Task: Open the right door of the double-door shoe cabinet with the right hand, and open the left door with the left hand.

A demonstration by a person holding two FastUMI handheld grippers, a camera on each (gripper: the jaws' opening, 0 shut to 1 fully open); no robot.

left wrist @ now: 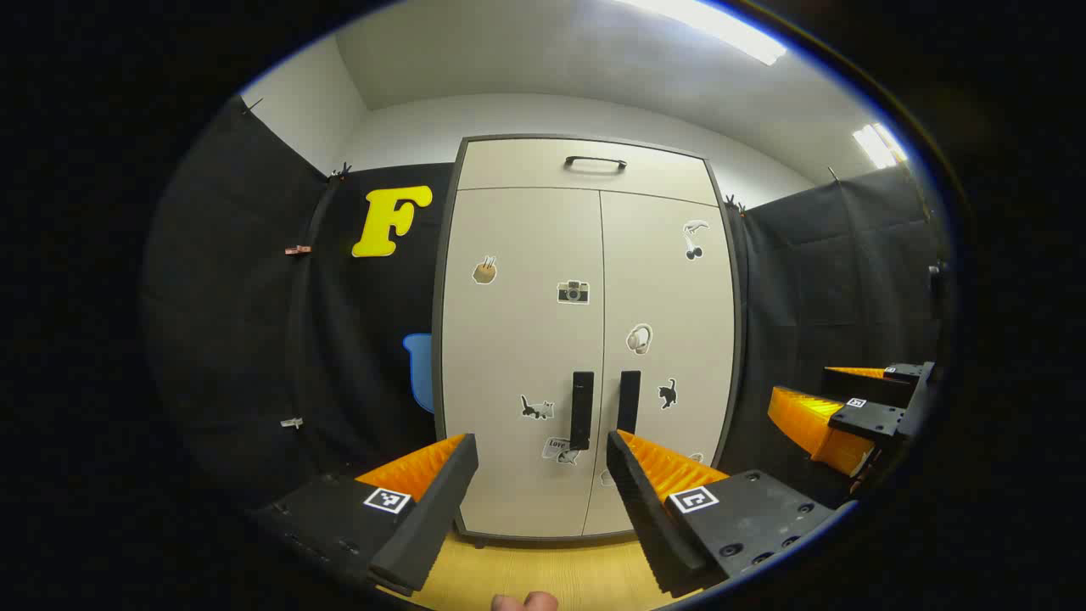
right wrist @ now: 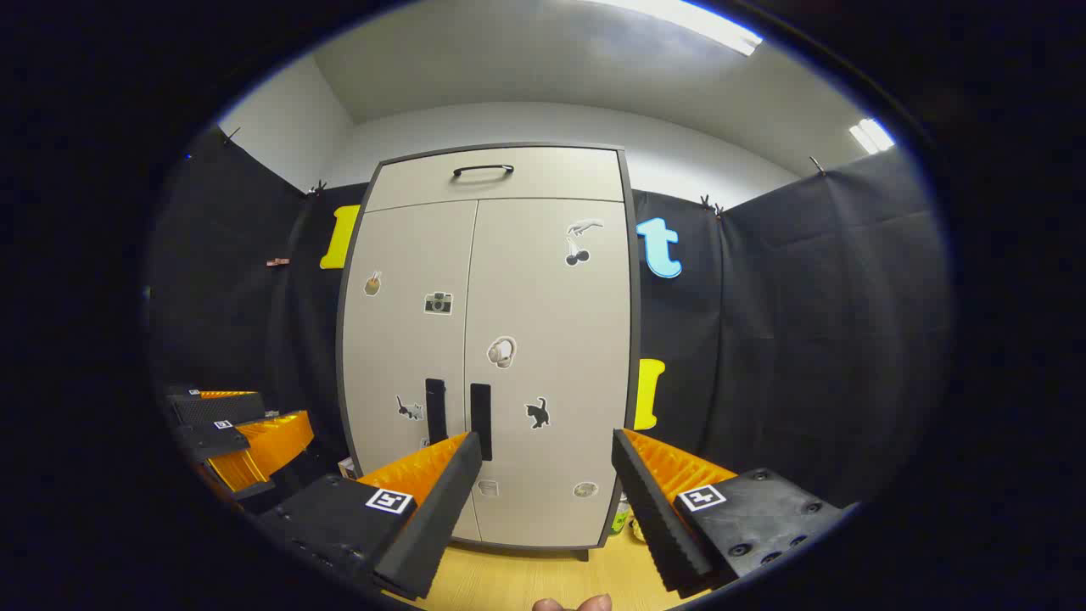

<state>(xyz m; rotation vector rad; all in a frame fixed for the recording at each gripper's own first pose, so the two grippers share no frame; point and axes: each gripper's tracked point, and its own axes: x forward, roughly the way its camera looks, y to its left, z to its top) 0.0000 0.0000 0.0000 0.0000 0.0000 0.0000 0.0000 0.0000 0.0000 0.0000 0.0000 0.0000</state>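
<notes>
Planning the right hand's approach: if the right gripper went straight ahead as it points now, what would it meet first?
Probably the beige right door of the closed cabinet, right of its black vertical handle; depth is unclear.

I count one cabinet [left wrist: 585, 339] with two doors, left door [left wrist: 522, 356] and right door [left wrist: 666, 339], two upright door handles [left wrist: 582, 410], one top drawer handle [left wrist: 596, 161], and two grippers, left gripper [left wrist: 543, 492], right gripper [right wrist: 543, 496].
</notes>
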